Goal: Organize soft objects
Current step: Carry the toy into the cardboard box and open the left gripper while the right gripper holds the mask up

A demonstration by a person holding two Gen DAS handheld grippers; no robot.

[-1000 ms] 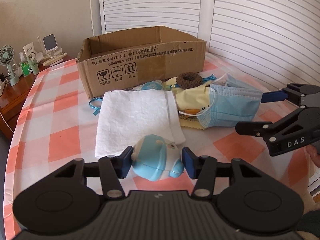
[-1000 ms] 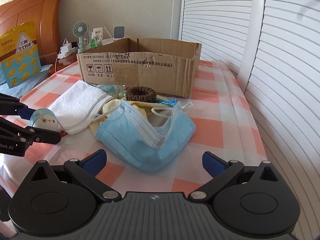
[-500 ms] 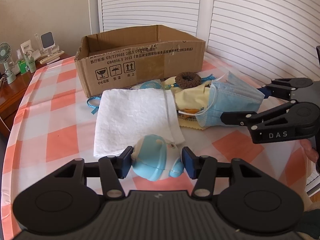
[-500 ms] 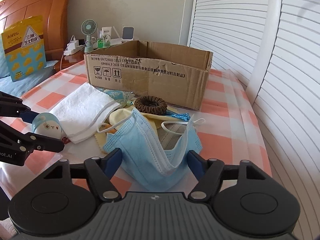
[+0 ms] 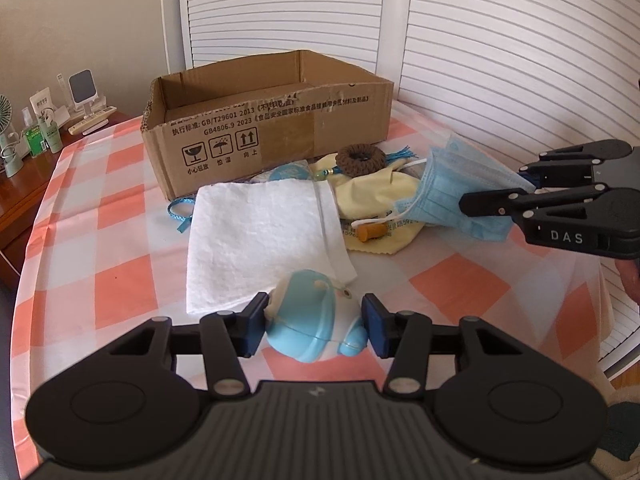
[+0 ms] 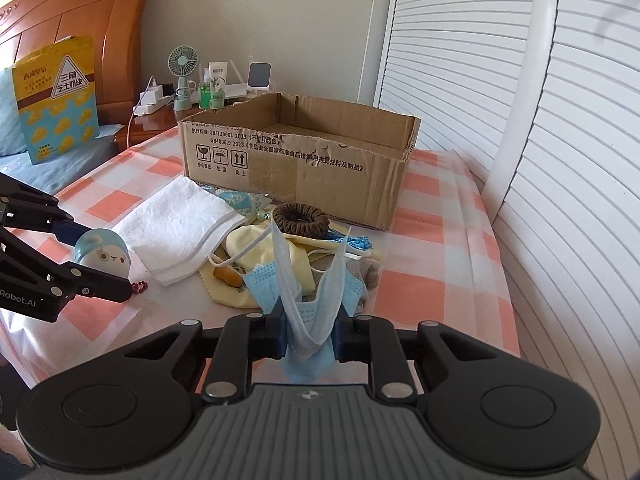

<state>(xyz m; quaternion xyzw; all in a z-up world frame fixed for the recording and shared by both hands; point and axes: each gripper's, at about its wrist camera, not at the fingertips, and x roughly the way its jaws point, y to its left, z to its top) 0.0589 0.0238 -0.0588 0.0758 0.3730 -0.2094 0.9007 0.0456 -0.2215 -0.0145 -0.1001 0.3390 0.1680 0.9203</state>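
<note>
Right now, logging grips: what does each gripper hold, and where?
Right gripper closing on blue face mask's bunched middle; left gripper flanks round blue toy's sides.

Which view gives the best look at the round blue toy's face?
The right wrist view: the toy shows its eyes and mouth there, between the left hand-held gripper's fingers. The left wrist view shows only its back.

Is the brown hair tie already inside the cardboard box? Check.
No: the brown hair tie lies on the yellow cloth in front of the cardboard box.
</note>
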